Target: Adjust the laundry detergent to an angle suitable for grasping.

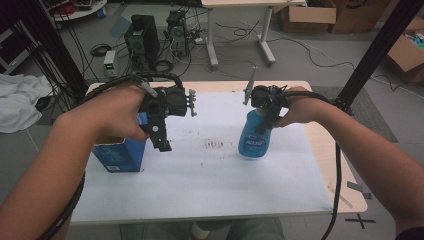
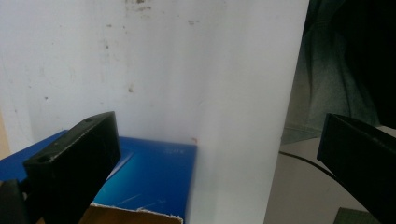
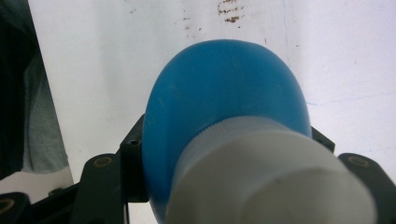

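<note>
High view first, and the biggest thing is the bench (image 1: 210, 185), one of them, its white top smudged with dark specks in the middle; on it stand two things, one blue box (image 1: 120, 152) at the left and one blue bottle (image 1: 254, 134) right of centre, well apart from each other; two hands come in from the bottom, each with one gripper; the left gripper (image 1: 161, 134) hangs at the box's right upper edge, pointing down, its jaws spread wide; left gripper view backs that up, the two black jaws standing far apart with bare white bench between them and the blue box (image 2: 149, 179) down at the lower left, its torn open top edge just beside the left jaw, nothing pinched; over to the right gripper (image 1: 267, 112), which sits on top of the bottle, the hand wrapped round behind it; right gripper view looks straight down the bottle (image 3: 224, 107), white cap (image 3: 275, 182) nearest the lens and the blue shoulder swelling below it; the jaws sit tight against either side of the neck just under that cap, so this gripper is clamped on the bottle; the bottle stands upright, label facing the person, though whether its base touches the bench I cannot tell.
</note>
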`<action>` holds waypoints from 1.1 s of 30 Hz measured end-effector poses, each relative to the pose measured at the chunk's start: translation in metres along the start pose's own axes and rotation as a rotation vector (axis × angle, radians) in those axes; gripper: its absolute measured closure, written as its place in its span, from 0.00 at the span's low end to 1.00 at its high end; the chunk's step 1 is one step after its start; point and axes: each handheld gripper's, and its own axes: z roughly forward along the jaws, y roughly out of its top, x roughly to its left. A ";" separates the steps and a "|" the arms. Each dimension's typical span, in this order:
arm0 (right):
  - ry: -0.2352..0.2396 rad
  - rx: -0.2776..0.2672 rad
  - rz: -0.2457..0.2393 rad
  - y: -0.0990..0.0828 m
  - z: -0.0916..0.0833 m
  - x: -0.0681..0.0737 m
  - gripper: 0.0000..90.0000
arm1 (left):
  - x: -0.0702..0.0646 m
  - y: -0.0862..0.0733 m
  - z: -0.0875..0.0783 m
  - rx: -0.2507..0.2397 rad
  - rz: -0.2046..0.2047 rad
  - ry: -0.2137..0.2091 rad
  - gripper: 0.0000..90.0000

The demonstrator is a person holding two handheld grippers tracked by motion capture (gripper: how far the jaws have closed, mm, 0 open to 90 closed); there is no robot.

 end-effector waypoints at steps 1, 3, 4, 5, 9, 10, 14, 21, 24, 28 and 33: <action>-0.001 -0.002 0.008 0.001 -0.001 0.000 0.42 | 0.000 -0.001 0.000 -0.002 -0.001 0.000 0.00; -0.004 0.002 0.027 0.003 -0.002 0.001 0.42 | 0.000 -0.001 0.000 -0.001 -0.003 0.000 0.00; -0.011 0.004 0.035 0.004 -0.002 0.001 0.42 | 0.000 -0.001 0.000 -0.003 -0.004 0.001 0.00; -0.016 0.005 0.046 0.005 -0.001 0.001 0.42 | 0.000 -0.001 0.000 -0.003 -0.004 0.001 0.00; -0.038 0.016 0.115 0.010 0.001 0.001 0.42 | -0.002 -0.002 0.001 -0.008 -0.002 0.002 0.00; -0.046 0.018 0.129 0.012 0.001 0.002 0.42 | -0.002 -0.002 0.001 -0.010 -0.002 0.002 0.00; -0.090 0.017 0.184 0.018 0.001 0.004 0.42 | -0.003 -0.002 0.001 -0.009 0.000 -0.001 0.00; -0.113 0.019 0.283 0.024 0.006 0.002 0.42 | -0.003 -0.004 0.000 -0.008 -0.002 -0.001 0.00; -0.117 0.032 0.296 0.027 0.011 0.003 0.42 | -0.004 -0.005 0.000 -0.011 -0.003 0.001 0.00; -0.122 0.043 0.334 0.031 0.018 0.002 0.42 | -0.004 -0.006 0.001 -0.011 -0.003 0.001 0.00; -0.113 0.042 0.357 0.031 0.026 0.002 0.42 | -0.005 -0.008 0.002 -0.015 -0.007 -0.001 0.00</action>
